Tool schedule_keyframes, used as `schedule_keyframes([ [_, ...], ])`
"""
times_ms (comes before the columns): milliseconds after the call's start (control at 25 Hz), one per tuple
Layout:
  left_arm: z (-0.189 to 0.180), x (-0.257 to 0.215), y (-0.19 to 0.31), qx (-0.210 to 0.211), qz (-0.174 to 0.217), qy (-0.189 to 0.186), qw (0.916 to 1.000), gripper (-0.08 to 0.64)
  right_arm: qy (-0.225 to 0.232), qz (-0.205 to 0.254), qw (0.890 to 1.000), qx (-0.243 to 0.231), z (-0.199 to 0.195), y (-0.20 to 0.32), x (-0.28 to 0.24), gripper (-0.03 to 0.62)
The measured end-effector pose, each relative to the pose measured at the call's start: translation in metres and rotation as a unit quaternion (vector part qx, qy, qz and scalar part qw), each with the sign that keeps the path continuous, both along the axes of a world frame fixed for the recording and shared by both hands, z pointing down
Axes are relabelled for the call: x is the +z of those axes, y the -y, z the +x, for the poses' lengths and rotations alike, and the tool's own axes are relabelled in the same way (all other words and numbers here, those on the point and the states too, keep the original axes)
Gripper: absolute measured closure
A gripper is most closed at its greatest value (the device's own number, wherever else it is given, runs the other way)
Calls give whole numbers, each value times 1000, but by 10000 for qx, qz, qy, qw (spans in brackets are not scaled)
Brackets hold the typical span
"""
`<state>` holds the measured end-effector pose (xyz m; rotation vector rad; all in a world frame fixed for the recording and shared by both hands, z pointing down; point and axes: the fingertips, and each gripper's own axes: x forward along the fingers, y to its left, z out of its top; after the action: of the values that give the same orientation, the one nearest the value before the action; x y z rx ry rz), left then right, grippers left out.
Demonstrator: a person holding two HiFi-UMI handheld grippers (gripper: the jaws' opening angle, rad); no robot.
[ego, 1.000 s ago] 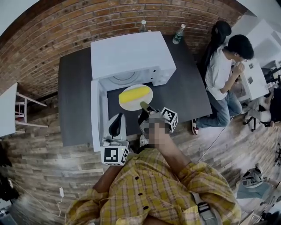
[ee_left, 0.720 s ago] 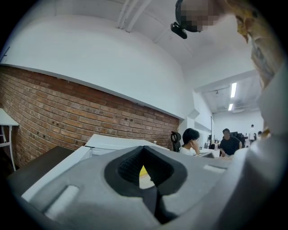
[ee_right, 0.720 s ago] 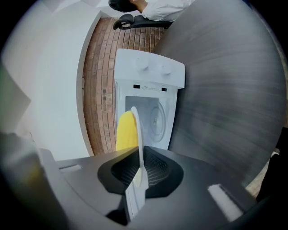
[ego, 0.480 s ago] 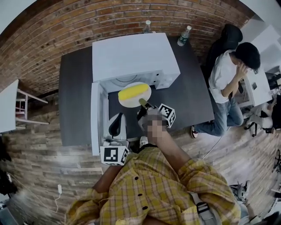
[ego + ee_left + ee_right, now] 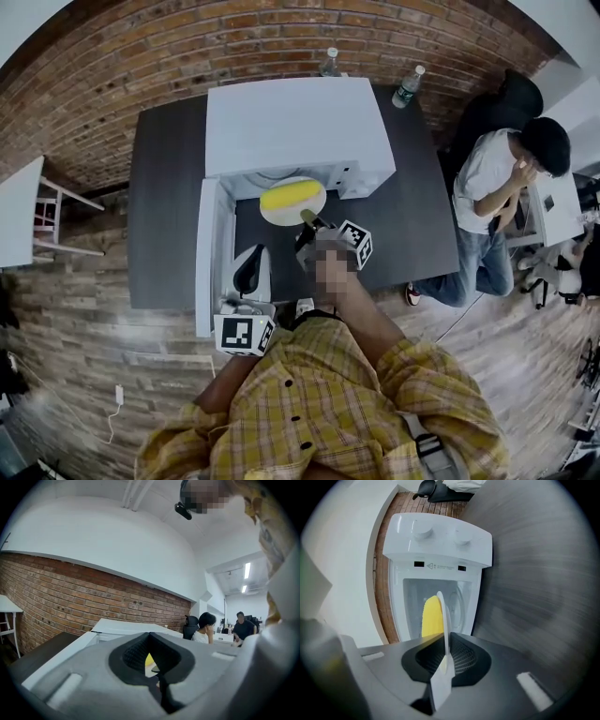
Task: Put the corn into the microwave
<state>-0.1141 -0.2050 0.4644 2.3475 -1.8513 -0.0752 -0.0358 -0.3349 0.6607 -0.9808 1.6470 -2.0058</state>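
A yellow corn cob (image 5: pixel 290 196) lies on a white plate (image 5: pixel 314 202) at the mouth of the white microwave (image 5: pixel 295 117), whose door (image 5: pixel 208 253) hangs open to the left. My right gripper (image 5: pixel 307 218) is shut on the plate's near rim. In the right gripper view the plate (image 5: pixel 443 620) stands edge-on between the jaws of the right gripper (image 5: pixel 443 660), with the corn (image 5: pixel 431 617) in front of the lit cavity. My left gripper (image 5: pixel 251 255) hovers just right of the open door, shut and holding nothing. A sliver of the corn (image 5: pixel 149 659) shows past the left gripper (image 5: pixel 159 684).
The microwave stands on a dark table (image 5: pixel 169 206) against a brick wall. Two bottles (image 5: pixel 330 61) (image 5: pixel 407 84) stand behind it. A seated person (image 5: pixel 497 178) is at the right, a white table (image 5: pixel 19 225) at the left.
My right gripper has carried the plate with the corn forward and lower, closer into the microwave's opening. The left gripper has barely shifted.
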Motion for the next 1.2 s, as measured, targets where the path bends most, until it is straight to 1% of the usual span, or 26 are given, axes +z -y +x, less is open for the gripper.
schedule_keyframes([
  [360,0,6,12,39,-99,39,9999,560,-114,-15,9999,-74,-14,27,23,561],
  [720,-2,8,21,-1,-172,29,9998,560,-204,-167,9997,-17,-18,51,44,560],
  [1000,-2,13,24,31,-240,80,9997,560,-251,-298,9992,30,-22,59,56,560],
  [1200,-1,14,25,21,-291,5,9996,560,-324,-380,9987,73,-22,64,63,558],
])
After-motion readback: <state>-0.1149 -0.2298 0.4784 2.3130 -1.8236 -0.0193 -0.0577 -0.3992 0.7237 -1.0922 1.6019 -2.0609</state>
